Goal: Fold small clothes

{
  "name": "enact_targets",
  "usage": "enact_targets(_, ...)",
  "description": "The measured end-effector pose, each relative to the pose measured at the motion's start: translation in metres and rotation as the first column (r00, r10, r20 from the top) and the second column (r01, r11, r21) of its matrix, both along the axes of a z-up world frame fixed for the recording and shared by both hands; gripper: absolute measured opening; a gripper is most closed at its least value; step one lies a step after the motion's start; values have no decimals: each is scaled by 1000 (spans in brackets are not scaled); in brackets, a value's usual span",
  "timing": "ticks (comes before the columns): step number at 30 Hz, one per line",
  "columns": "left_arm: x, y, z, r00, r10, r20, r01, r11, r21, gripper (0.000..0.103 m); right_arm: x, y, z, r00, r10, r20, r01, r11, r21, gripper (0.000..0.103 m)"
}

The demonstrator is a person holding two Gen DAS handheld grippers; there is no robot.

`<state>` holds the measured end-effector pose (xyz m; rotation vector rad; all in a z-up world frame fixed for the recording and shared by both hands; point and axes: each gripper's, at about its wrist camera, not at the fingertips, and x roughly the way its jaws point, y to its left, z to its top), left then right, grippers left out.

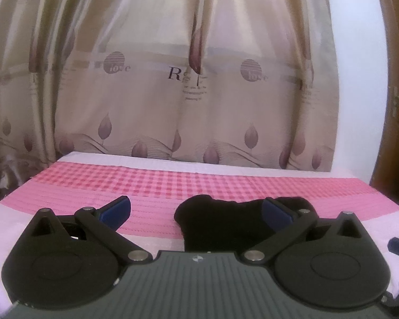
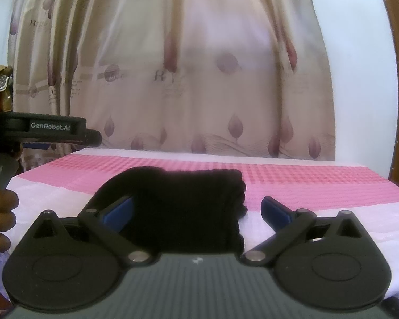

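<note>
Left wrist view: left gripper (image 1: 196, 212) spread wide, empty; black garment (image 1: 220, 220) lies on the pink-checked cloth (image 1: 151, 186) between its fingers.
Right wrist view: right gripper (image 2: 198, 211) spread wide, empty, garment (image 2: 183, 207) by its left finger; a hand (image 2: 0, 220) holds the left gripper (image 2: 93, 138).

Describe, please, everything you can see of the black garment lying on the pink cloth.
The black garment is small, dark and soft-looking, perhaps knitted, lying bunched or partly folded on the pink checked cloth. Its right edge looks ribbed or layered. It sits between the open fingers of the right gripper; contact is unclear. Its detail is lost in the darkness.
</note>
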<state>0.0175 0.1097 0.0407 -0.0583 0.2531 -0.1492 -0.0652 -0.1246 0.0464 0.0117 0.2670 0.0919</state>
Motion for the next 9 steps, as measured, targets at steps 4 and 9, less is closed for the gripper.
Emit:
enact_targets(4,0,1,1,1000,8,26,-8,1000,3,103,0,1,1,1000,-2,4,2,1000,-4,103)
enact_targets(9,-1,1,2,1000,1,21,-1,1000,5,103,0,1,1,1000,-15,15,16,1000,-6,103)
